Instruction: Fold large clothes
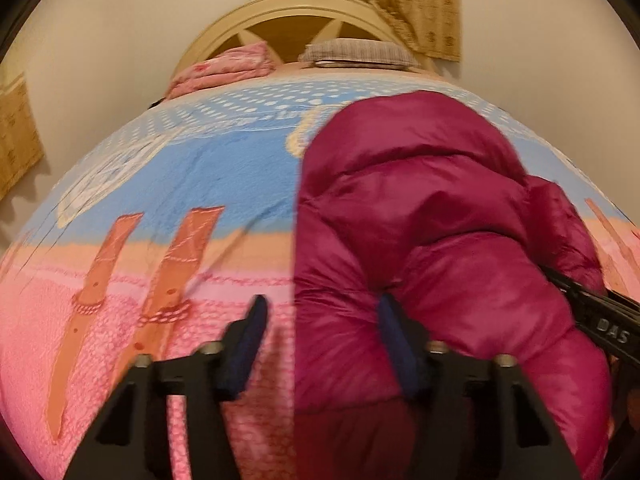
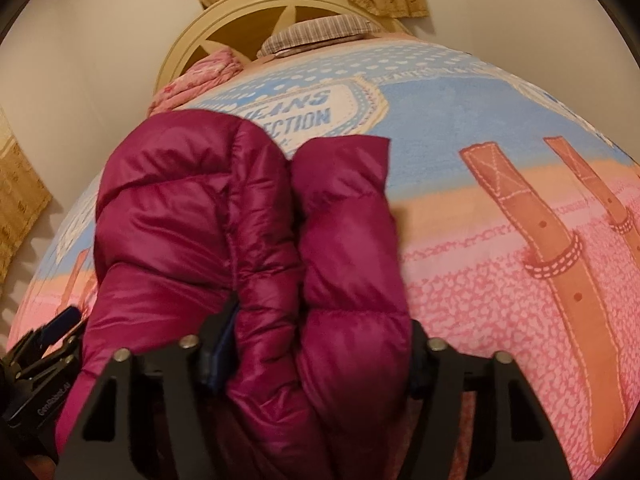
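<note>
gripping the near hem of a magenta down jacket (image 2: 208,216), the right gripper (image 2: 316,344) has a thick roll of quilted fabric squeezed between its pads, likely to lift that end for a fold. the left gripper (image 1: 320,344) straddles the jacket's left edge; its jaws look partly apart and i cannot tell whether they pinch. the jacket lies lengthwise on a pink-and-blue printed blanket (image 1: 180,184), its far end toward the headboard (image 1: 288,20).

A bed (image 1: 200,184) with a printed blanket bears a magenta puffer jacket (image 1: 420,216), pillows beyond.
</note>
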